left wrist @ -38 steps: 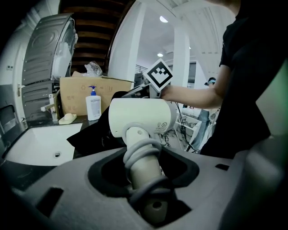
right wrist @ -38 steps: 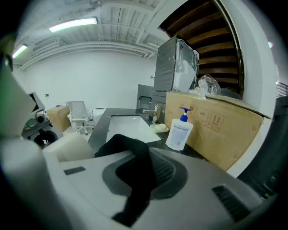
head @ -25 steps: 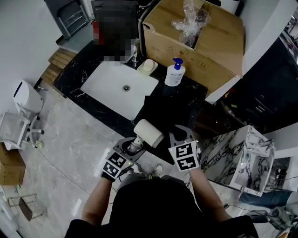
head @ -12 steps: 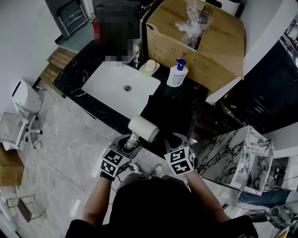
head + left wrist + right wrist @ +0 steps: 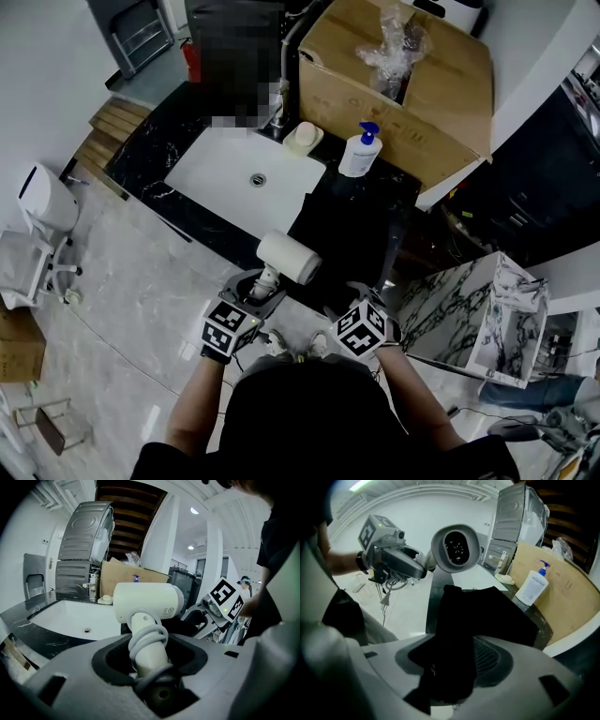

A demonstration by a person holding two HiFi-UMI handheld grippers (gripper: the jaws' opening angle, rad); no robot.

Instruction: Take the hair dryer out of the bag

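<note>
Hair dryer (image 5: pixel 289 258) looks out, gripped by left claw (image 5: pixel 259 287) near the sink (image 5: pixel 214 171); right claw (image 5: pixel 360 292), opening around the bag (image 5: pixel 487 616), should drop it.

Hair dryer (image 5: pixel 289 258): handle clamped in the left gripper (image 5: pixel 257 287), left of the right gripper (image 5: pixel 364 292). Bag (image 5: pixel 349 220): on the counter (image 5: pixel 148 157), a fold between the right gripper's opening jaws. Beyond the left gripper: sink (image 5: pixel 208 159). Beyond the right gripper: pump bottle (image 5: pixel 359 153), then cardboard box (image 5: pixel 375 108).
</note>
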